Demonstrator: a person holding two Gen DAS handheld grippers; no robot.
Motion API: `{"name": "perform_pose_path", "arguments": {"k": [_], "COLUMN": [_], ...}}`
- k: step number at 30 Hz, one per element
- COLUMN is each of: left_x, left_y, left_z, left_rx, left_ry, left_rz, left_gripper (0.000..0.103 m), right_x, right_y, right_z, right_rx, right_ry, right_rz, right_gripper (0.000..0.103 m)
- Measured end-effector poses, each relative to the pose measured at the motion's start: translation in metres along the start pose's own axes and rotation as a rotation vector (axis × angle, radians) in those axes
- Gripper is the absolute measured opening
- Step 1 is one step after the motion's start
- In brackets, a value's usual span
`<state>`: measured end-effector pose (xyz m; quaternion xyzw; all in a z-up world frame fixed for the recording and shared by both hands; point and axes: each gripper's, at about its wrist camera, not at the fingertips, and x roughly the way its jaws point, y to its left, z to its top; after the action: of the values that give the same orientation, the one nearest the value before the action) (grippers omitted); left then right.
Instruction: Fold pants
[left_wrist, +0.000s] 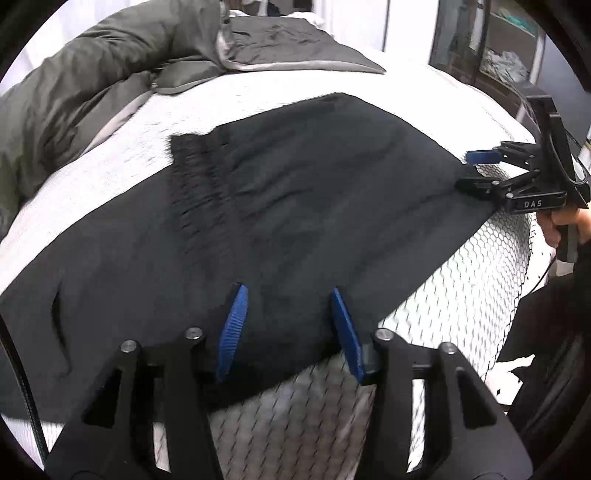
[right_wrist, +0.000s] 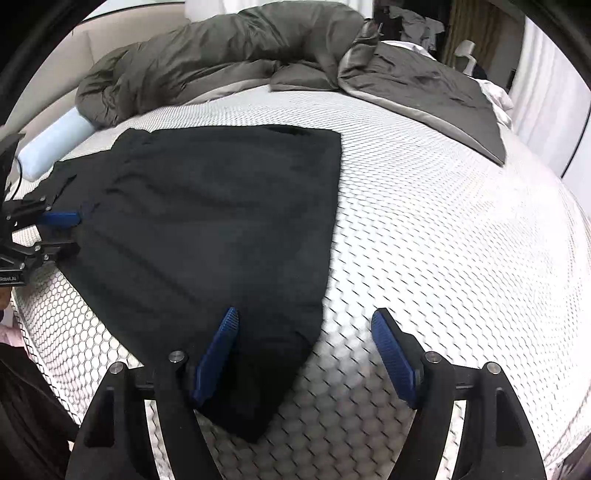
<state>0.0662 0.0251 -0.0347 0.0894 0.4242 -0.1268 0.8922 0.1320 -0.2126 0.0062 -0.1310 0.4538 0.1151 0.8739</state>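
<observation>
Black pants (left_wrist: 280, 218) lie spread flat on a white honeycomb-patterned mattress (left_wrist: 480, 266); they also show in the right wrist view (right_wrist: 214, 229). My left gripper (left_wrist: 286, 295) is open, its blue fingers (left_wrist: 234, 325) straddling the near edge of the cloth. It also shows at the left of the right wrist view (right_wrist: 66, 230). My right gripper (right_wrist: 304, 317) is open over the near corner of the pants, the left pad over cloth, the right pad over bare mattress. It shows in the left wrist view (left_wrist: 469, 170), open at the pants' far right corner.
A rumpled grey duvet (right_wrist: 229, 51) is piled along the far side of the bed. A pale blue bolster (right_wrist: 55, 144) lies at the far left. The bare mattress (right_wrist: 461, 240) stretches right of the pants. A shelf unit (left_wrist: 495, 48) stands beyond the bed.
</observation>
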Motion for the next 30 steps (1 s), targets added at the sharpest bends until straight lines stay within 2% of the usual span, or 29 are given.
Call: {"name": "perform_pose_path", "arguments": {"k": [1,3,4,5,7,11,13,14,16,18,19,22,23,26,28,30], "left_x": [-0.009,-0.029,-0.039,-0.050,-0.072,-0.102,-0.107,-0.105,-0.100,-0.098,-0.097,-0.088,-0.084,-0.081,-0.099,-0.120], "left_y": [0.005,0.018,0.026,0.039,0.072,0.137,0.173,0.185,0.212,0.227,0.235,0.256,0.264,0.261,0.240,0.212], "left_z": [-0.007,-0.023,-0.031,-0.040,-0.060,-0.100,-0.127,-0.136,-0.157,-0.161,-0.158,-0.150,-0.150,-0.136,-0.109,-0.079], "left_rx": [-0.020,-0.083,-0.126,-0.184,-0.350,-0.687,-0.879,-0.933,-1.061,-1.111,-1.113,-1.148,-1.175,-1.158,-1.010,-0.890], "left_ry": [-0.010,-0.033,-0.049,-0.073,-0.109,-0.182,-0.219,-0.237,-0.272,-0.318,-0.325,-0.294,-0.266,-0.282,-0.324,-0.358], "left_rz": [0.016,0.064,0.079,0.090,0.115,0.182,0.135,0.103,0.038,0.006,0.021,0.080,0.115,0.162,0.268,0.320], "left_gripper": [0.052,0.078,0.081,0.082,0.083,0.095,0.095,0.095,0.089,0.085,0.081,0.035,0.009,0.003,0.002,0.002], "right_x": [0.002,-0.008,-0.016,-0.023,-0.030,-0.039,-0.040,-0.040,-0.041,-0.036,-0.033,-0.023,-0.022,-0.017,-0.016,-0.016], "right_y": [-0.006,-0.013,-0.013,-0.018,-0.028,-0.041,-0.042,-0.044,-0.042,-0.046,-0.043,-0.036,-0.035,-0.028,-0.026,-0.025], "right_z": [0.005,0.006,0.006,0.006,0.007,0.008,0.008,0.010,0.013,0.021,0.025,0.031,0.031,0.030,0.029,0.030], "right_rx": [-0.003,0.020,0.040,0.074,0.140,0.232,0.260,0.265,0.253,0.234,0.226,0.200,0.192,0.165,0.159,0.159], "right_ry": [-0.007,-0.041,-0.066,-0.103,-0.144,-0.169,-0.168,-0.165,-0.160,-0.158,-0.156,-0.148,-0.146,-0.136,-0.133,-0.135], "right_rz": [-0.001,0.013,0.020,0.032,0.049,0.076,0.095,0.100,0.102,0.099,0.101,0.110,0.112,0.112,0.109,0.109], "right_gripper": [0.075,0.080,0.088,0.093,0.097,0.097,0.097,0.097,0.097,0.097,0.097,0.097,0.097,0.097,0.097,0.097]}}
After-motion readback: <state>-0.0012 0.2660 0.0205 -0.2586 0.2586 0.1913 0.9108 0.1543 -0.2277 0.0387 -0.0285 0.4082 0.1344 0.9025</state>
